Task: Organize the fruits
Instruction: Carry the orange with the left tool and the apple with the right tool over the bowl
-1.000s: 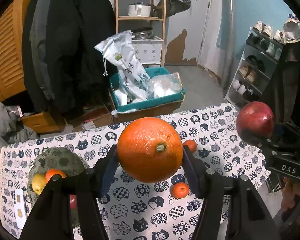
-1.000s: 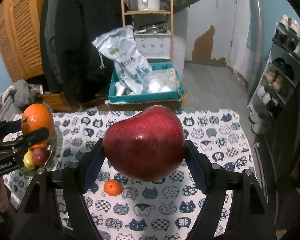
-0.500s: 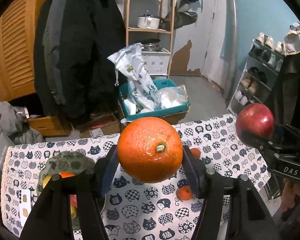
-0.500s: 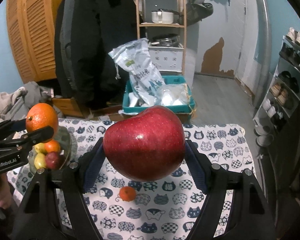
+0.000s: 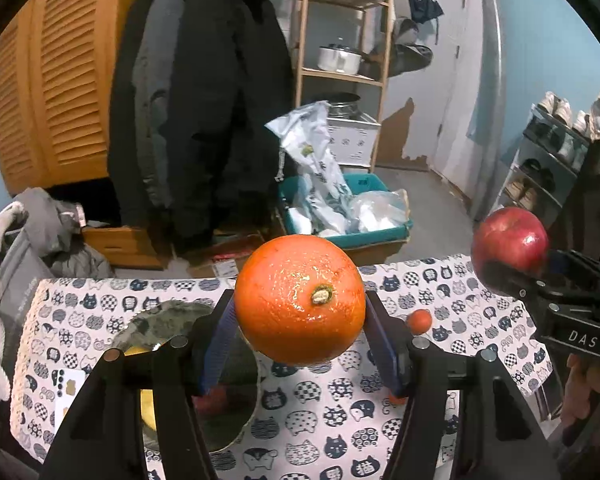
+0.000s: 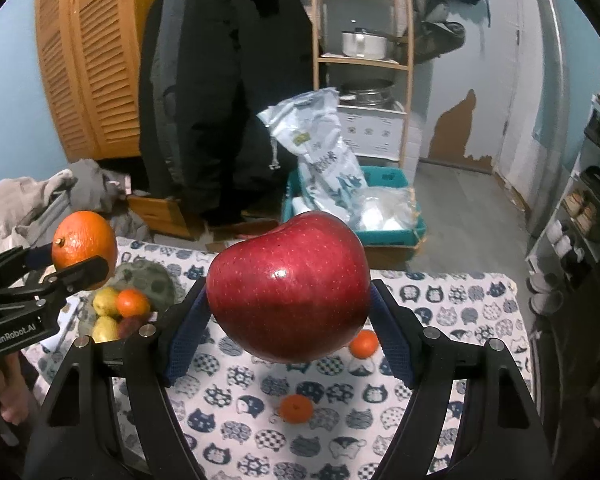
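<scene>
Blue walls, louvred wooden wardrobe, grey floor

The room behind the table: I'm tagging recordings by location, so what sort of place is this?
Most likely a lived-in home, perhaps an entryway or utility corner: dark coats hang by a louvred wardrobe, a shoe rack lines the wall, and pots sit on a wooden shelf.

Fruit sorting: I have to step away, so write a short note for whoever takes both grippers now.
Left gripper: shut on the large orange, held above the table.
Right gripper: shut on the red apple, also in the air.
Glass bowl at table's left holds two yellow fruits, a small orange and something red.
Left: place both held fruits, then the two small oranges on the cat-print cloth.
</scene>
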